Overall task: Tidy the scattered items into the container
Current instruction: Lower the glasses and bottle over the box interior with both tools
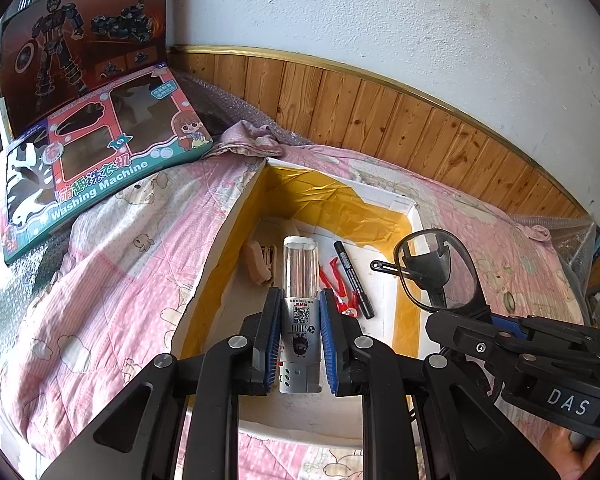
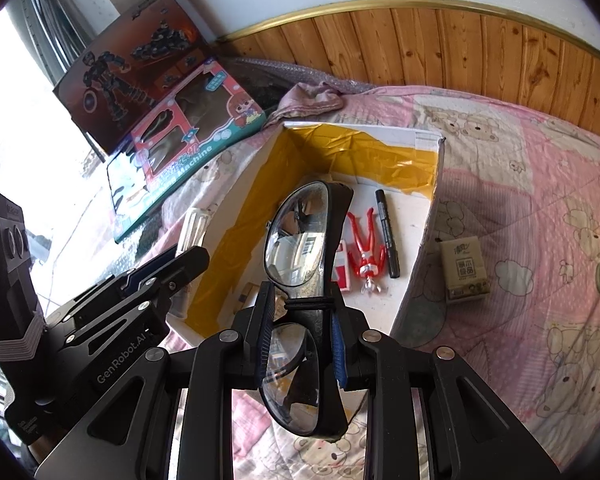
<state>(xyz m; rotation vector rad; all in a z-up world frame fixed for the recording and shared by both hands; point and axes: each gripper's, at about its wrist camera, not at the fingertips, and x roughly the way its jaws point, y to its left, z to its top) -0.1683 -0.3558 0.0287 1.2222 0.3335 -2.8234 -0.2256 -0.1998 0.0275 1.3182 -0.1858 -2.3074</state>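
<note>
My left gripper (image 1: 300,312) is shut on a clear-topped silver tube (image 1: 300,276) and holds it over the open white box (image 1: 236,216) lined with yellow tape. On the box floor lie a red figure (image 1: 340,288), a black marker (image 1: 353,278) and a tan wooden piece (image 1: 258,262). My right gripper (image 2: 300,308) is shut on black-framed glasses (image 2: 300,236), held above the box (image 2: 436,184) near its front edge. The figure (image 2: 366,248) and marker (image 2: 388,232) show beyond the glasses. A small tissue pack (image 2: 466,270) lies on the blanket right of the box.
The box sits on a pink bear-print blanket (image 1: 132,248) on a bed. Two toy cartons (image 1: 100,152) lean at the back left by a crumpled cloth (image 1: 252,140). A wood-panelled wall base (image 1: 380,112) runs behind. A person's hand (image 1: 572,452) holds the right gripper.
</note>
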